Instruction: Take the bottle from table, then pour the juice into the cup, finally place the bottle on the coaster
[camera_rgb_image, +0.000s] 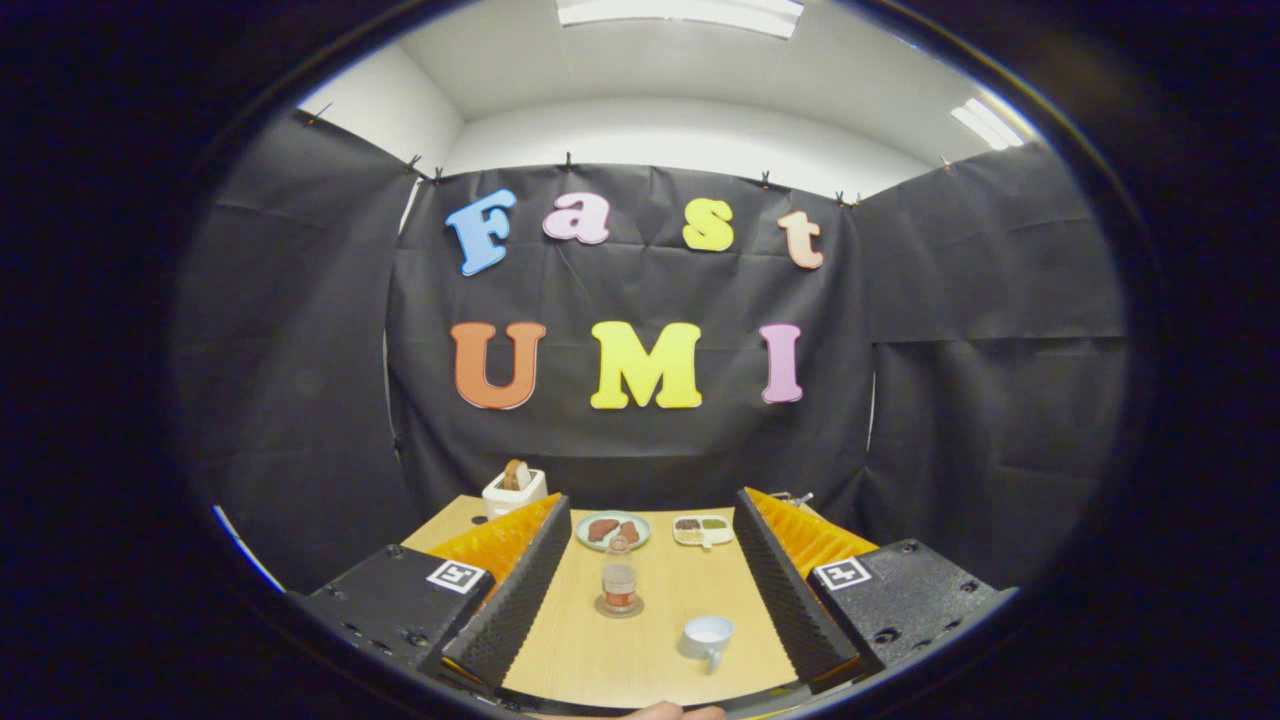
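A small clear bottle (619, 582) with reddish juice in its lower part stands upright on a round brown coaster (619, 607) in the middle of the wooden table (580, 650). A white cup (707, 636) with a handle sits nearer to me and to the right of the bottle, close to the right finger. My gripper (651, 502) is open, and its fingers (510, 590) spread wide on either side of the bottle and cup. Both objects lie between the fingers without touching them.
Beyond the bottle are a round plate (613, 529) with brown food and a small white dish (703, 530) with sauces. A white toaster (514, 490) with bread stands at the far left corner. A bit of a hand (665, 712) shows beneath the fingers.
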